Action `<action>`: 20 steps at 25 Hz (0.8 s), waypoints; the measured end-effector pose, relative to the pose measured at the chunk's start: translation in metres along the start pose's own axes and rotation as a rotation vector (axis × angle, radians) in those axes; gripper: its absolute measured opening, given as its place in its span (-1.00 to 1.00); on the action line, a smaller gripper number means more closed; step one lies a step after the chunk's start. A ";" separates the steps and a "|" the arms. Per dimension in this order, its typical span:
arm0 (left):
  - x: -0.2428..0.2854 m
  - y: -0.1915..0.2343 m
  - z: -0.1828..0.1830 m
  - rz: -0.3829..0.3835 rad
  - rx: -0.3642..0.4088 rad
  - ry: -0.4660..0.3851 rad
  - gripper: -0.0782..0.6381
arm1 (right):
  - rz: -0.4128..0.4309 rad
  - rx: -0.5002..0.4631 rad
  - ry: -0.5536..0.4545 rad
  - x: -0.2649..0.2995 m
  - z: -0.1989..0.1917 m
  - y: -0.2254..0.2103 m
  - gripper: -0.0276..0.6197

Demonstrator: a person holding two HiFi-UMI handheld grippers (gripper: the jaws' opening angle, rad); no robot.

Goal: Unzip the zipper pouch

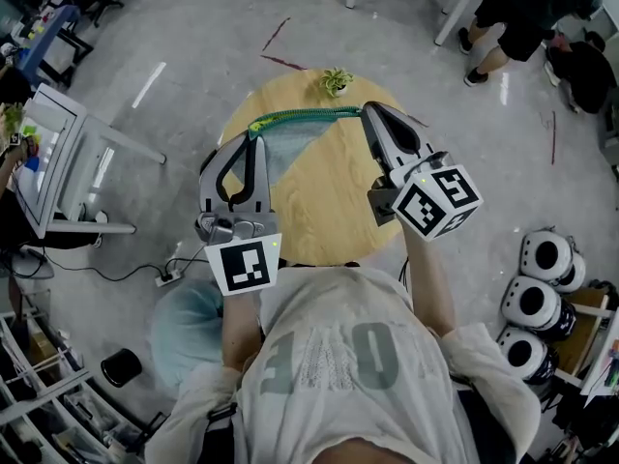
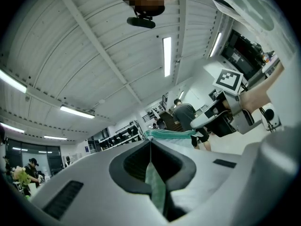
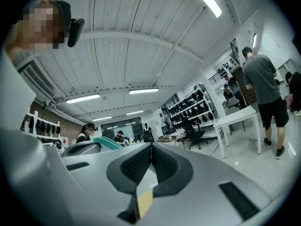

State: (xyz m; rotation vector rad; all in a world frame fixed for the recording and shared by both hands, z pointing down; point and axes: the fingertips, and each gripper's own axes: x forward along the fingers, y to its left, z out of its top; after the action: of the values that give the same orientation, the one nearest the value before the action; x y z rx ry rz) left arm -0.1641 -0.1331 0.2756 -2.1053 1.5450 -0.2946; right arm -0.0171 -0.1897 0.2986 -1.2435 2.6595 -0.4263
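A pale teal zipper pouch (image 1: 290, 143) with a green zipper hangs stretched between my two grippers above the round wooden table (image 1: 329, 196). My left gripper (image 1: 253, 137) is shut on the pouch's left end; in the left gripper view teal fabric (image 2: 155, 185) runs down between the jaws of the left gripper (image 2: 150, 142). My right gripper (image 1: 367, 108) is shut at the zipper's right end. In the right gripper view a pale tab with a yellowish tip (image 3: 145, 199), seemingly the zipper pull, is pinched in the right gripper (image 3: 151, 147). The zipper line looks closed along its length.
A small potted plant (image 1: 337, 80) stands at the table's far edge. A person (image 1: 527, 13) stands at the back right by a white table. White round units (image 1: 542, 288) lie on the floor at right; a white desk (image 1: 58, 162) stands at left, a blue stool (image 1: 189, 322) below.
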 end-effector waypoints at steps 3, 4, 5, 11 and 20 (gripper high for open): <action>0.003 -0.003 -0.001 -0.009 -0.009 0.000 -0.70 | -0.008 0.005 0.001 -0.001 0.000 -0.003 -0.82; 0.003 -0.003 -0.001 -0.013 -0.009 0.000 -0.70 | -0.009 0.007 0.001 -0.001 0.000 -0.004 -0.82; 0.004 -0.003 -0.002 -0.016 -0.012 0.001 -0.70 | -0.010 0.009 0.001 -0.001 -0.001 -0.004 -0.82; 0.010 -0.004 -0.009 -0.025 -0.057 0.010 -0.70 | 0.004 -0.004 0.000 -0.001 -0.003 -0.005 -0.82; 0.023 -0.013 -0.030 -0.045 -0.009 0.061 -0.70 | -0.006 -0.041 0.021 -0.007 -0.012 -0.010 -0.46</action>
State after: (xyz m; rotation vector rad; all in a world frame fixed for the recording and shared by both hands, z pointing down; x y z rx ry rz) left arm -0.1593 -0.1599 0.3046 -2.1591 1.5372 -0.3714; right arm -0.0094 -0.1881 0.3137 -1.2659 2.6964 -0.3895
